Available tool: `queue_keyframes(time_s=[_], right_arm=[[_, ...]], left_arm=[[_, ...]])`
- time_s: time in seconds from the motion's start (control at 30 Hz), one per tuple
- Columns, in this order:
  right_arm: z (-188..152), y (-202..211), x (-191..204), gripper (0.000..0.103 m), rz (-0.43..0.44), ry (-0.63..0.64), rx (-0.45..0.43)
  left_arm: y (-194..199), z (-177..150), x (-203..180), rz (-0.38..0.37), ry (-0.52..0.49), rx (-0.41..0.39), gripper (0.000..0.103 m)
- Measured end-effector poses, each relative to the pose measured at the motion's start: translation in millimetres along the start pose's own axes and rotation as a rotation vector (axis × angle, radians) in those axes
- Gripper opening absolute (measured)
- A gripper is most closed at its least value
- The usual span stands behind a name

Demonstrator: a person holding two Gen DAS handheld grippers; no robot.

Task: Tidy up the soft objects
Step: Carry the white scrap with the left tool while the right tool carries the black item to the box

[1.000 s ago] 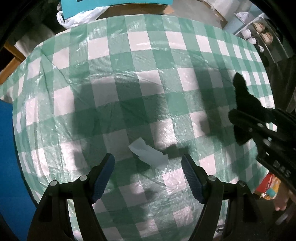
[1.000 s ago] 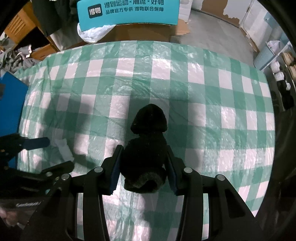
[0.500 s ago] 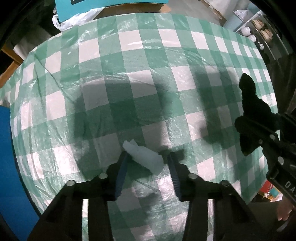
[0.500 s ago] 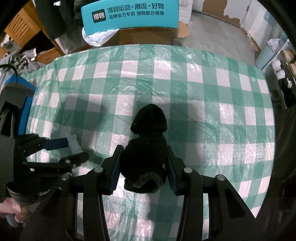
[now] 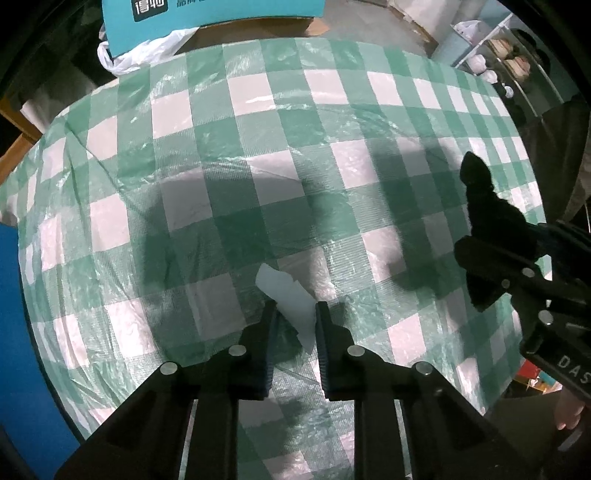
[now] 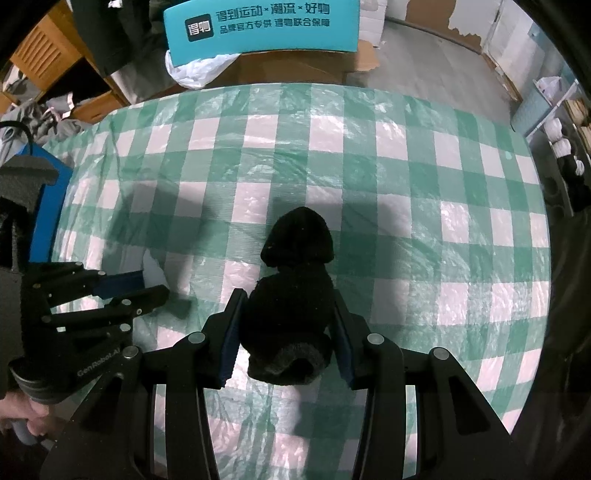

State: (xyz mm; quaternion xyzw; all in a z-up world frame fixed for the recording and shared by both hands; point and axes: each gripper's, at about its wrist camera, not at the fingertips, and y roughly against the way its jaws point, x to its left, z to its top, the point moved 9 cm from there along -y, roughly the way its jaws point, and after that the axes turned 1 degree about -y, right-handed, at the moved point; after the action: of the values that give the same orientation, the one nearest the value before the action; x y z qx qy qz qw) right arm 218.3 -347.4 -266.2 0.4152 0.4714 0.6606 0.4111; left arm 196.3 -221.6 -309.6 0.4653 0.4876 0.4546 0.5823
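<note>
Narrowed from wide apart, left gripper (image 5: pixel 294 314) jaws are closing around the white tissue (image 5: pixel 286 295); right gripper (image 6: pixel 287 306) pinches the black sock (image 6: pixel 295 288).

Both wrist views downward, sharing tablecloth (image 5: pixel 280 110).

A: Table (image 6: pixel 406 177) fills the middle of both views, cloth over it. Tissue (image 5: pixel 286 295) lies on the cloth, its near end between the closing jaws of the left gripper (image 5: pixel 294 314), pads at its sides.

B: And the sock (image 6: pixel 291 295)?

A: Clamped in the right gripper (image 6: pixel 286 314), above the cloth, well right of the tissue. Left gripper sits at the left edge of the right wrist view.

B: Behind the table?

A: Box (image 6: pixel 262 26) past the far edge, bag (image 6: pixel 195 70) just before it. Shelf (image 5: pixel 498 62) far right.
</note>
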Motion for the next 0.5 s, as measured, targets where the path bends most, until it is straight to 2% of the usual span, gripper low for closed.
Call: queue_keyframes(time_s=[0.5], right_arm=[[7,22,23,0.043,-0.017,0.058,-0.033]], left_arm=[[55,-6,3,0.065,-0.066,-0.12,0.019]])
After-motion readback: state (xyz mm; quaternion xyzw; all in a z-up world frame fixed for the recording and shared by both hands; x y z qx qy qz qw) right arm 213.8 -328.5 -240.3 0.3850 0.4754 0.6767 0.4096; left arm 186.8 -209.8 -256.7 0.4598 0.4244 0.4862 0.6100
